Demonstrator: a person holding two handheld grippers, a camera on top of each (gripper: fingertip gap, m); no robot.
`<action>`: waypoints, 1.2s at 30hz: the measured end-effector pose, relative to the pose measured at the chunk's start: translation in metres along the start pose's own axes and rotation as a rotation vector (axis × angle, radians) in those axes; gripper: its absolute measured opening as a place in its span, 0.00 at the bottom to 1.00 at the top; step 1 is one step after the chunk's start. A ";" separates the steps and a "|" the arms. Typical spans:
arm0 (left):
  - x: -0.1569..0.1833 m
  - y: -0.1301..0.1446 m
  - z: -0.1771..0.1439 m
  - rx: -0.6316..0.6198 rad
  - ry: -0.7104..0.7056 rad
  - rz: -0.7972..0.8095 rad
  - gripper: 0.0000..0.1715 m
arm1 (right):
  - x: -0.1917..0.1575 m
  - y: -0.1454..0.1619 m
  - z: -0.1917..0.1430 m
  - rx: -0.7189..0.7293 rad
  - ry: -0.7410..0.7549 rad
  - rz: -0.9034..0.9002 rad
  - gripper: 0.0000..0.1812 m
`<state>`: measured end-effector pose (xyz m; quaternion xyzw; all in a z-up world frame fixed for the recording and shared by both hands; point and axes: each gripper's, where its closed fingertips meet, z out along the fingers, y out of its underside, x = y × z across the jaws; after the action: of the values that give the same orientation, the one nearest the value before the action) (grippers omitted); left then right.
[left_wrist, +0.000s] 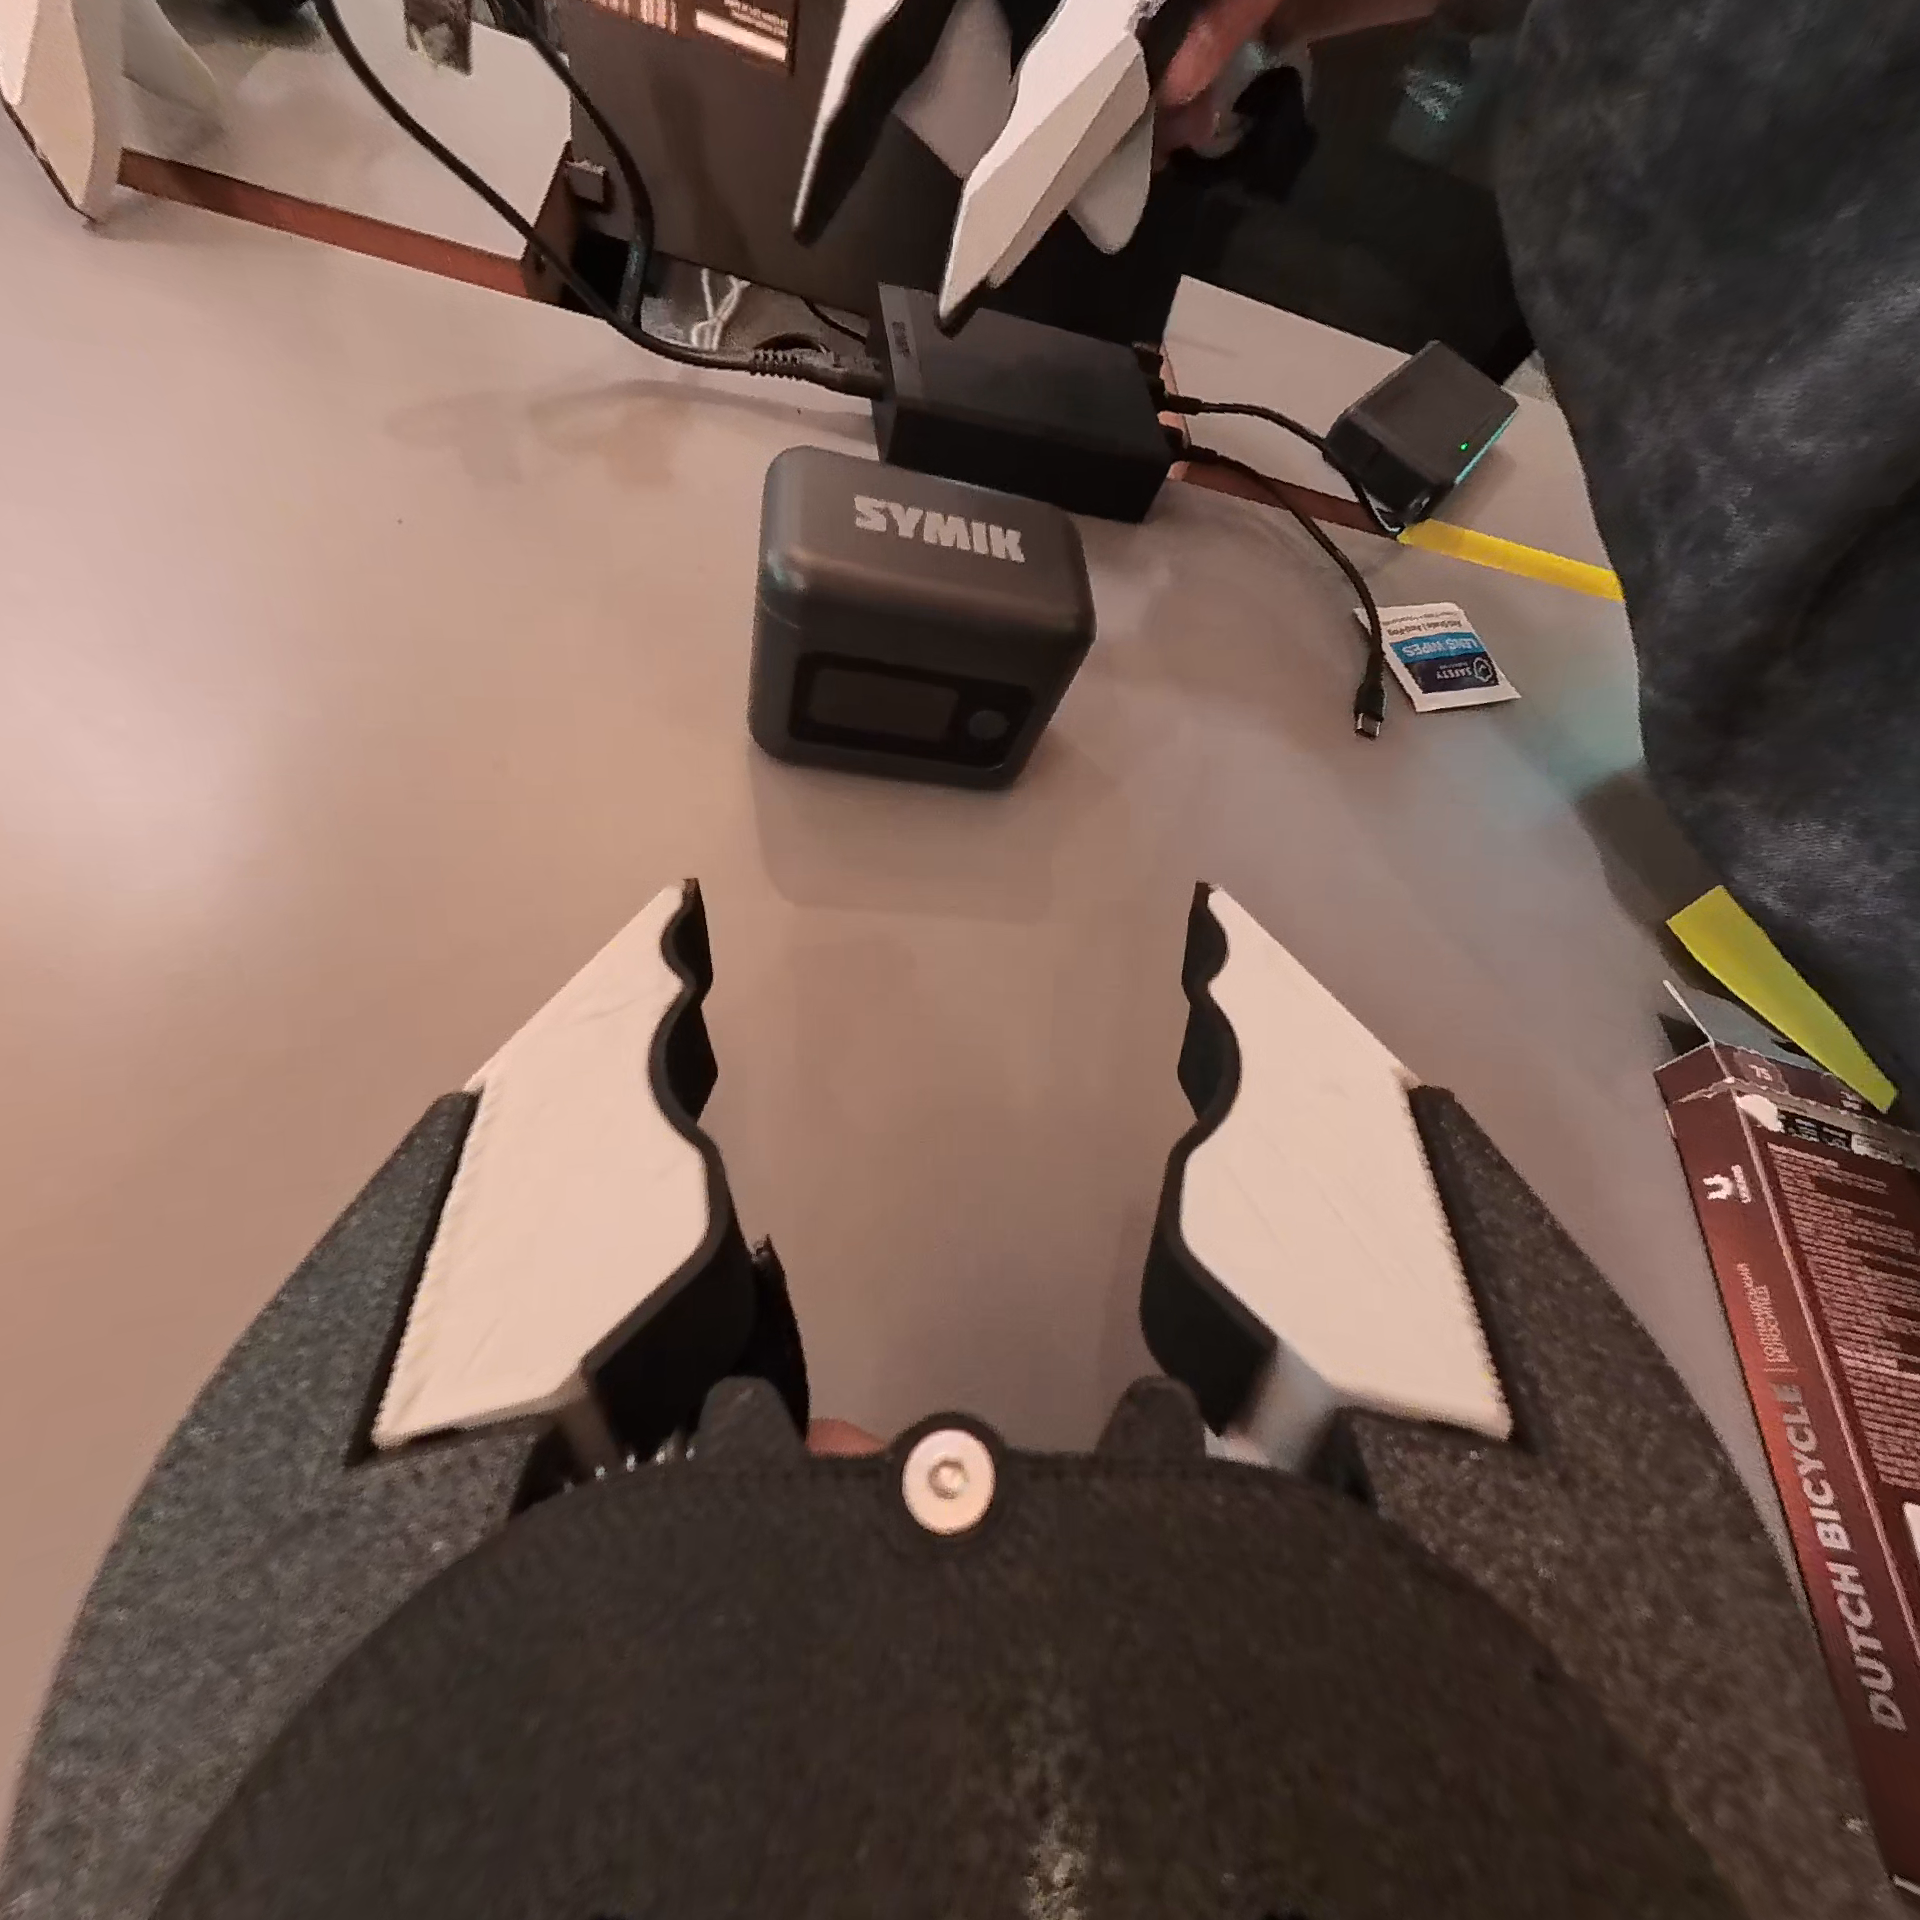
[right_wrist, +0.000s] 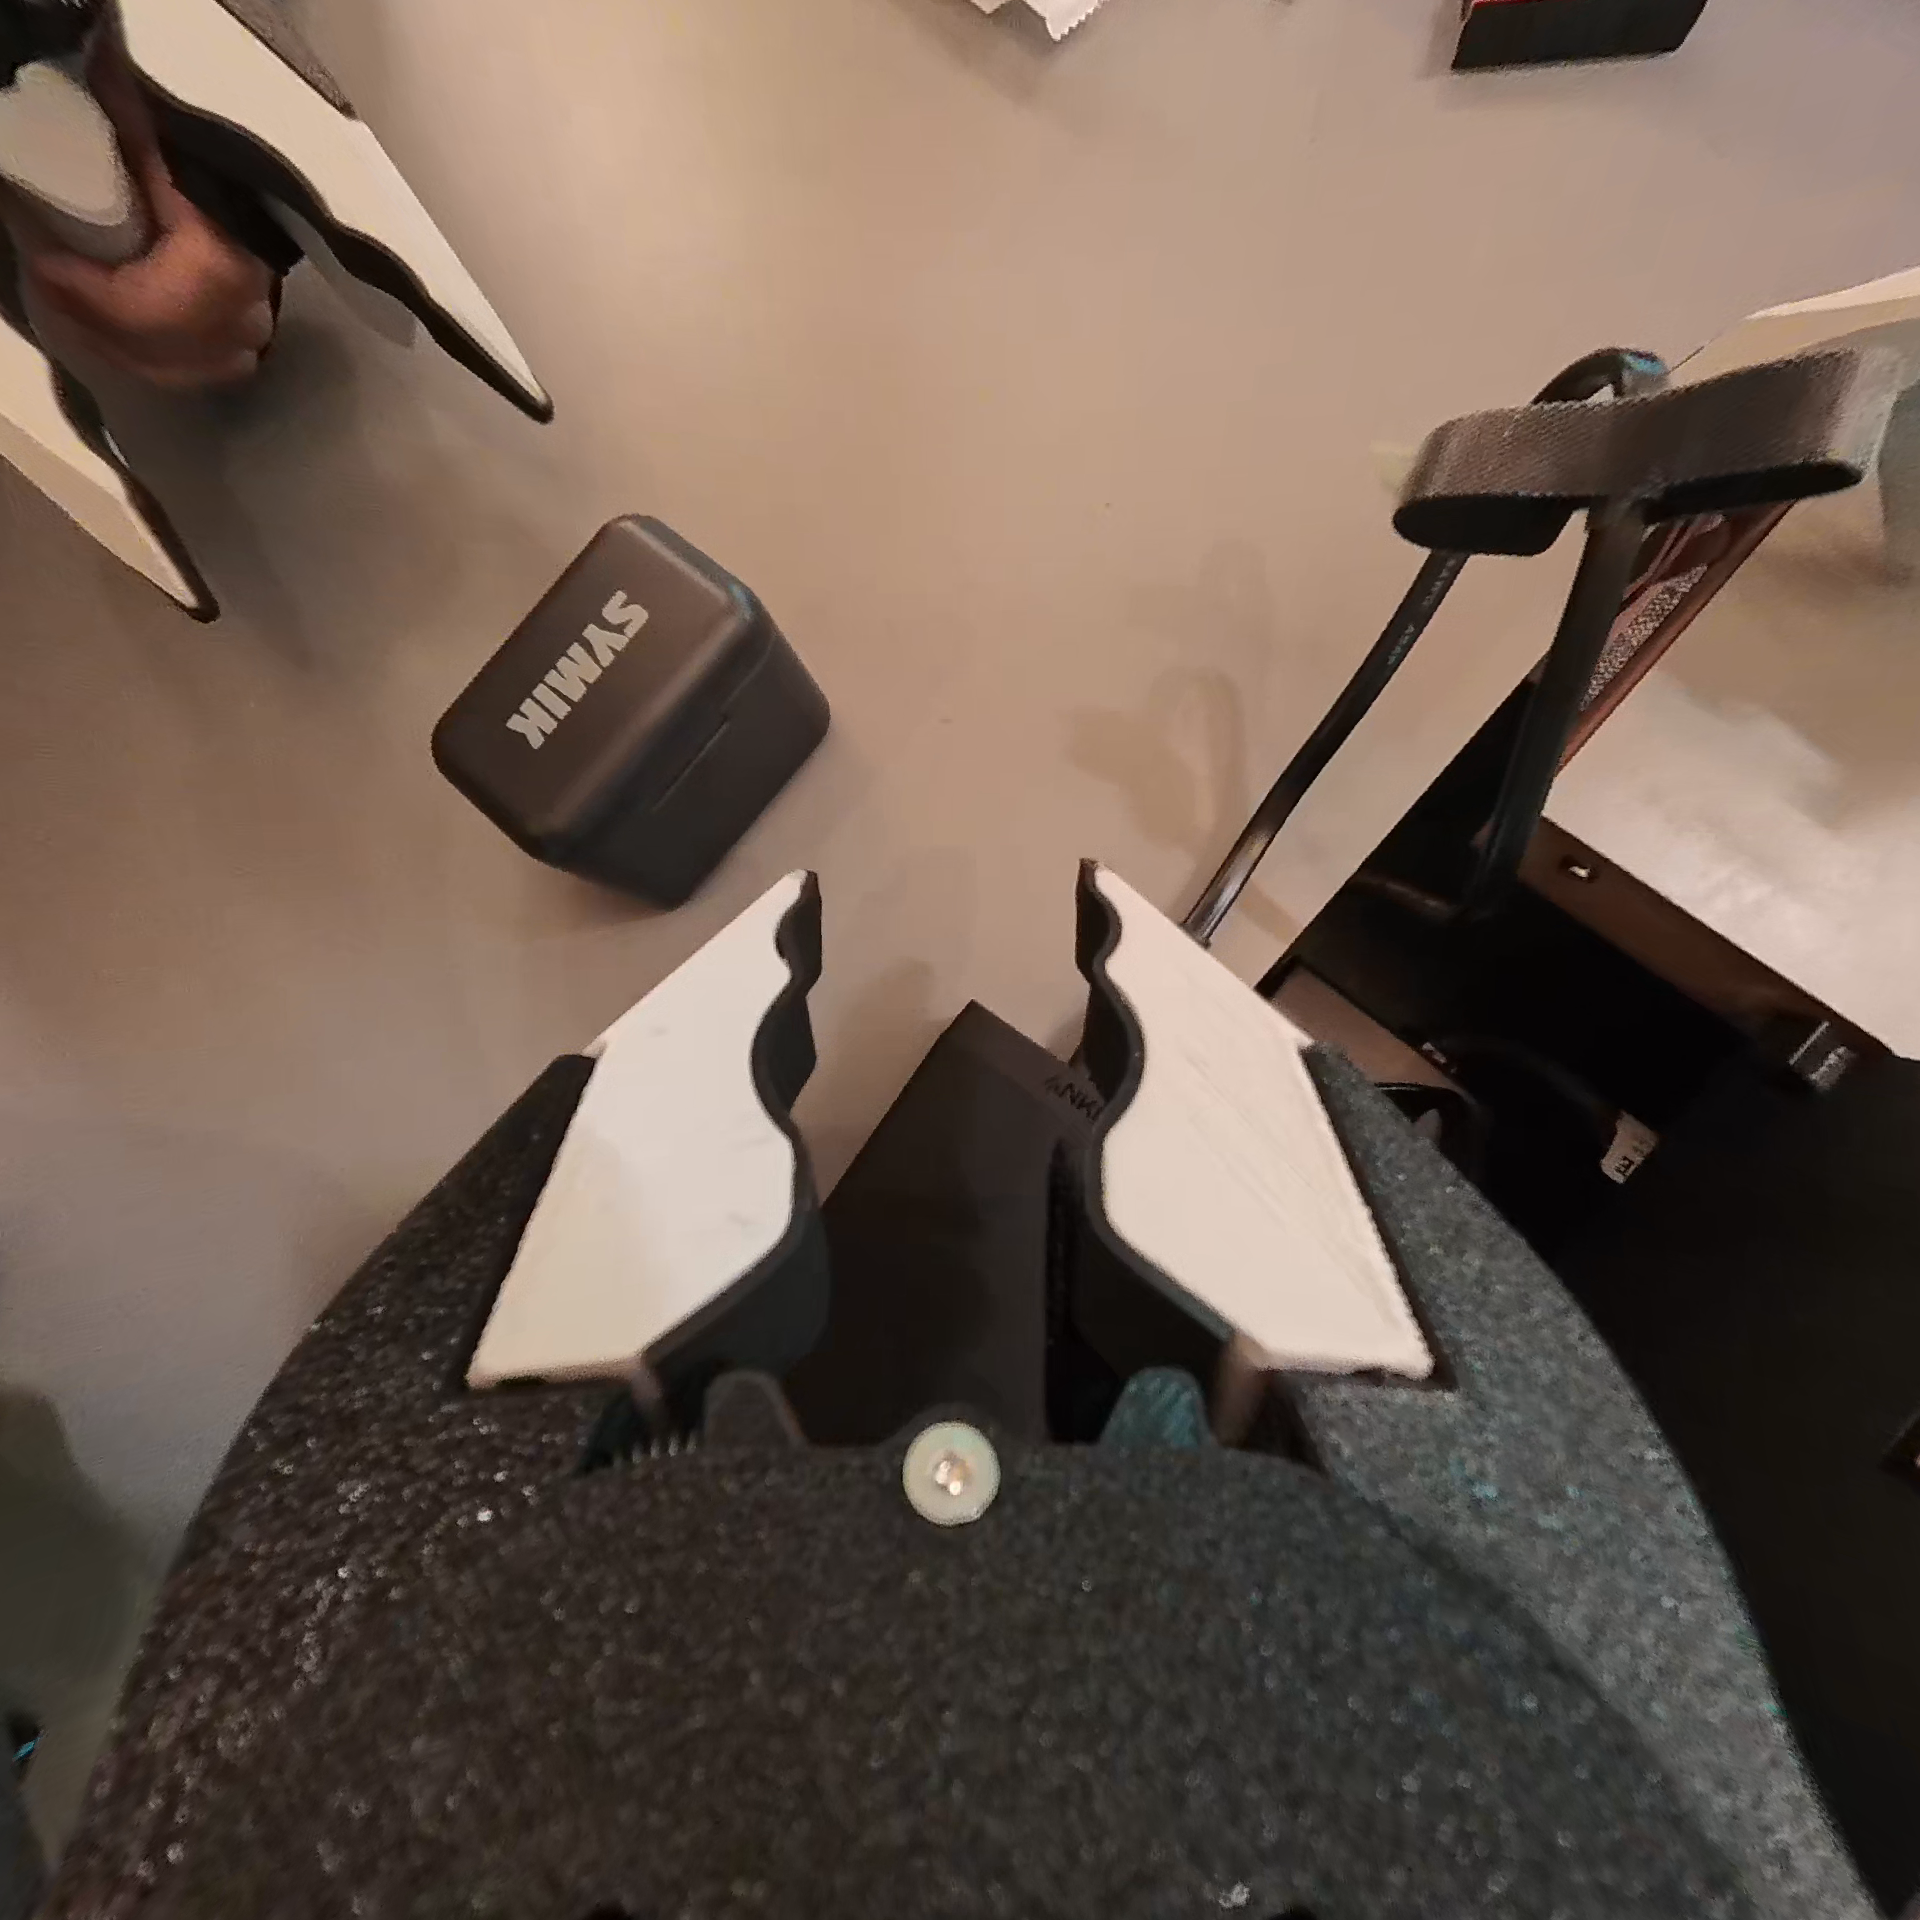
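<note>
over the middle of the grey bench (left_wrist: 312, 623) the left gripper (left_wrist: 945, 904) hangs with its two white fingers spread wide and nothing between them, pointing along the surface toward a small dark box with a little screen on its front (left_wrist: 914, 613). that box stands upright just ahead of the fingertips, apart from them. just behind the box, near the far edge, lies a black charger block (left_wrist: 1018, 416) with cables (left_wrist: 582, 187) running off over that edge, and a second, smaller black unit with a green light (left_wrist: 1423, 431) sits toward the far right corner. a white sachet (left_wrist: 1449, 655) lies flat near the right edge beside a loose cable end, and a brown carton (left_wrist: 1829, 1299) lies at the near right.

the right gripper (right_wrist: 945, 883) is tipped down steeply from above the charger block (right_wrist: 956, 1195), which shows in the gap between its parted fingers; whether they touch it cannot be told. the small dark box (right_wrist: 623, 707) lies just left of its left fingertip. in the left wrist view the right gripper (left_wrist: 883, 270) comes in from the far side, its tips just above the charger.
</note>
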<state>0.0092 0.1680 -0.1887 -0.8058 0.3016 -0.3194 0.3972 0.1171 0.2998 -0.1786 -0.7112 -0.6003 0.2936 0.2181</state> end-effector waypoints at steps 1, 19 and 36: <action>0.000 0.000 0.000 -0.003 0.004 -0.002 0.53 | 0.000 0.001 0.000 -0.004 0.002 0.003 0.27; -0.061 -0.060 -0.017 -0.560 0.727 0.995 0.40 | -0.132 0.005 -0.015 0.055 0.610 0.426 0.36; -0.092 -0.087 0.100 -0.967 0.689 2.136 0.36 | -0.192 -0.056 0.119 0.340 1.358 1.342 0.58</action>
<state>0.0482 0.3241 -0.1898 -0.0908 0.9890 0.1155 0.0186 -0.0251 0.1163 -0.1989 -0.8828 0.2348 -0.0336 0.4055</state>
